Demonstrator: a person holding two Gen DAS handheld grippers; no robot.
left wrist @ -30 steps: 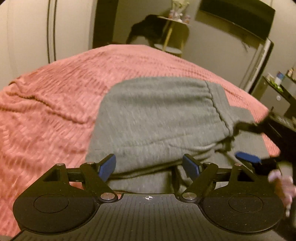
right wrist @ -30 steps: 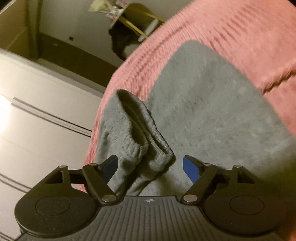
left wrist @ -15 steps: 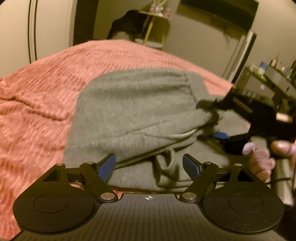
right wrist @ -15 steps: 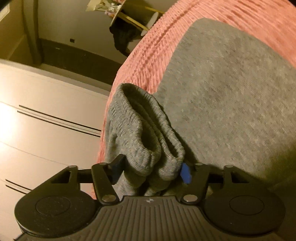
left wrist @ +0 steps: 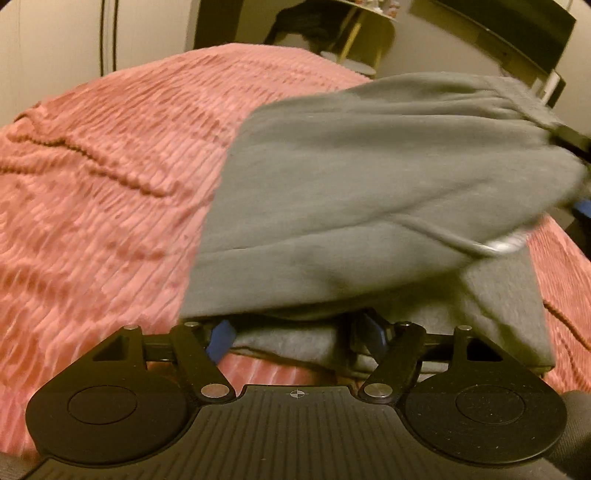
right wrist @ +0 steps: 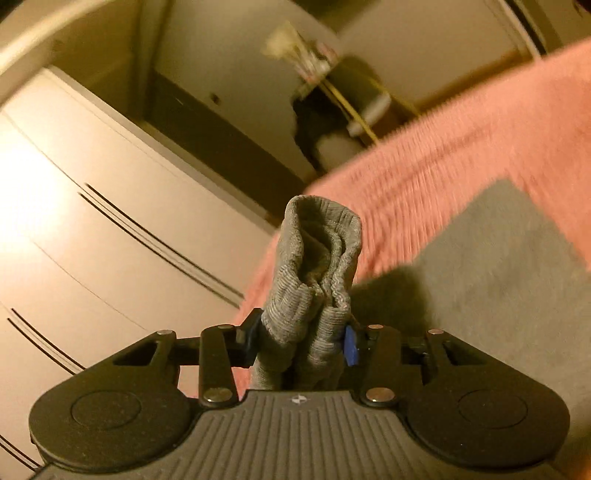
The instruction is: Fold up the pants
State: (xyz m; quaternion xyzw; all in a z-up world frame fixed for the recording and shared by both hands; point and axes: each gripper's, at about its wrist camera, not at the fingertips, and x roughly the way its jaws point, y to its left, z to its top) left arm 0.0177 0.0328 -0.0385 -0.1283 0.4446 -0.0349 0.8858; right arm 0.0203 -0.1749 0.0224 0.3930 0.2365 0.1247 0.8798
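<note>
Grey sweatpants point(left wrist: 369, 192) lie folded on a pink ribbed bedspread point(left wrist: 103, 177). In the left wrist view my left gripper point(left wrist: 295, 334) has its blue-padded fingers spread around the near folded edge of the pants, which sits between them. In the right wrist view my right gripper point(right wrist: 301, 339) is shut on the ribbed waistband point(right wrist: 317, 258) and holds it lifted above the bed, with the rest of the pants point(right wrist: 498, 258) below. The right gripper's dark body point(left wrist: 576, 144) shows at the right edge of the left wrist view, with the top layer raised.
White wardrobe doors point(right wrist: 92, 229) stand beside the bed. A small yellow-legged side table point(left wrist: 354, 40) with dark clothing stands past the bed's far end. A dark screen point(left wrist: 509, 33) hangs on the back wall.
My right gripper closed on the waistband and lifted it off the bed. My left gripper moved forward until the folded edge lies between its fingers. The top layer rose on the right.
</note>
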